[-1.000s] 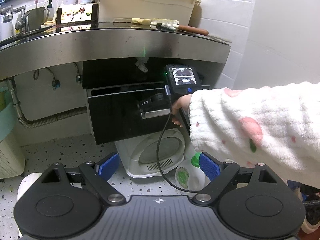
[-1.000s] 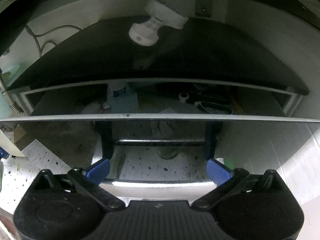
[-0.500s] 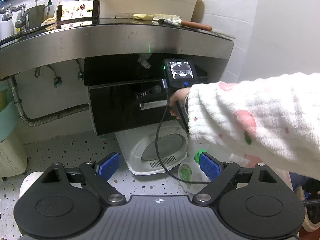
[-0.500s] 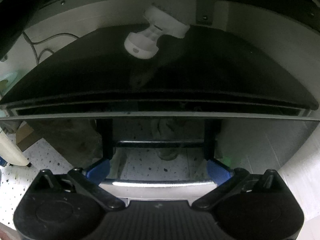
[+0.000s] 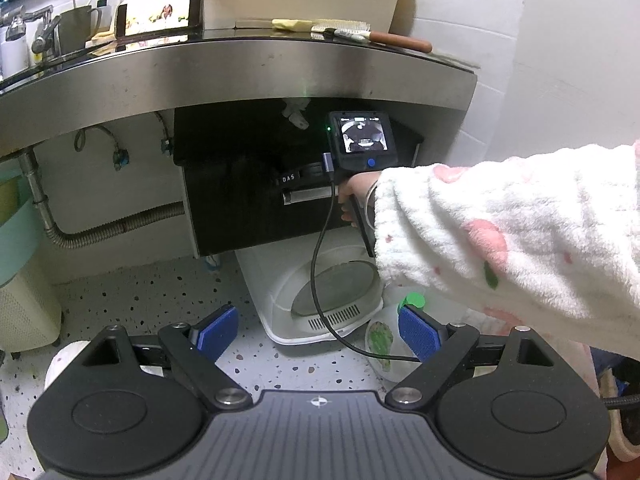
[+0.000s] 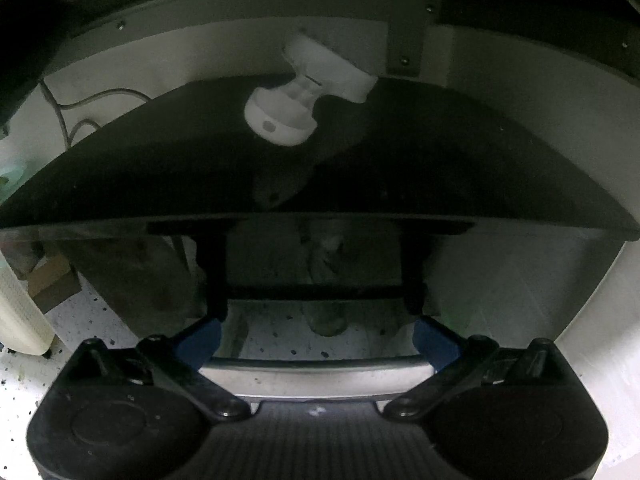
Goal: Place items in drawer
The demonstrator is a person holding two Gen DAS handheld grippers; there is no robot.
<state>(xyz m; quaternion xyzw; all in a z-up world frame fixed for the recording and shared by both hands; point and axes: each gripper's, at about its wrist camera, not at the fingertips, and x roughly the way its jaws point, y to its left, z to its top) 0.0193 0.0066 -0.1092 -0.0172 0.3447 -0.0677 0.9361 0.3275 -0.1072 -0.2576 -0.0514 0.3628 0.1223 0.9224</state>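
Drawer (image 5: 256, 204): black front, sits flush under the counter's (image 5: 240, 76) front edge, so it looks shut; the items are out of sight, judged to be inside.
Right gripper (image 6: 316, 340): jaws wide, holding nothing, pressed up to the drawer handle (image 6: 316, 376), probably to push it home.
Left gripper (image 5: 316, 330): jaws wide, empty, well back over the floor, clear of the other arm.
Room: a white bin (image 5: 320, 292) sits just below the drawer; open floor to the left.

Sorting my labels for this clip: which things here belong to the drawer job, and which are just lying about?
Job: black drawer, its metal handle, right gripper.

Lying about: brush, phone, white bin, green-capped bottle.
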